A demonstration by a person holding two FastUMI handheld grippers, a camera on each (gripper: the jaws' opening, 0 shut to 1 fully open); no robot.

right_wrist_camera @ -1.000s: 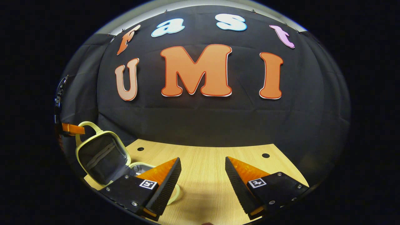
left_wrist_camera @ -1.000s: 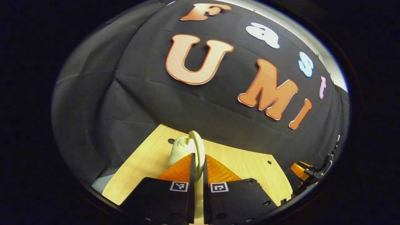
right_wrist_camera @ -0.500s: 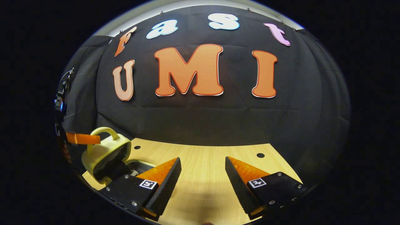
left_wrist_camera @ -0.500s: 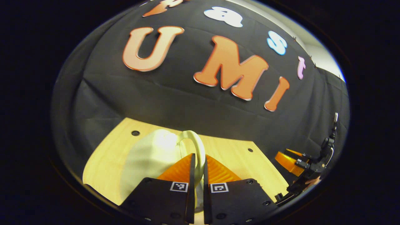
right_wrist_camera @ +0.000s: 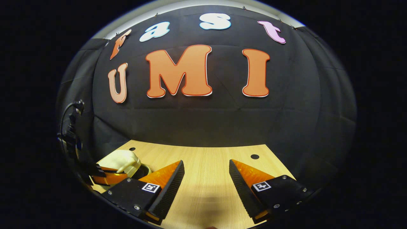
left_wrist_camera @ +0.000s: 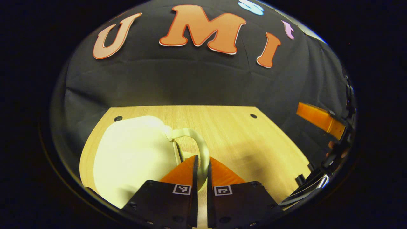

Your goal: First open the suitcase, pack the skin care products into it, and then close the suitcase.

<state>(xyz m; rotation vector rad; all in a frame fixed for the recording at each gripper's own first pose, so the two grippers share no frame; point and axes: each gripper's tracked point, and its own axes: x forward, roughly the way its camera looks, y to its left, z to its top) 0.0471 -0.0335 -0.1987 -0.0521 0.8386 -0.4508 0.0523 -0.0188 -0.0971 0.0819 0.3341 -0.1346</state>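
Observation:
The small pale-yellow suitcase [left_wrist_camera: 127, 152] lies on the wooden table [left_wrist_camera: 241, 140] with its lid down. My left gripper [left_wrist_camera: 201, 159] is shut on its loop handle [left_wrist_camera: 197, 140], both orange fingers pressing the strap. In the right gripper view the suitcase [right_wrist_camera: 122, 160] sits at the far left, with a thin dark gap at the lid's right edge, and the left gripper's orange fingers [right_wrist_camera: 105, 178] are low beside it. My right gripper [right_wrist_camera: 206, 167] hovers open over bare table with nothing between its fingers. One orange finger of the right gripper [left_wrist_camera: 319, 119] shows at the right of the left gripper view.
The light wooden table [right_wrist_camera: 206, 152] has small round holes [right_wrist_camera: 254, 156] near its back corners. The black cloth wall stands right behind the table's far edge. A cable and gripper body [right_wrist_camera: 71, 133] rise at the left of the right gripper view.
The suitcase lid swung from upright down onto the base, carried by my left gripper on the handle. The right gripper stayed open and barely shifted.

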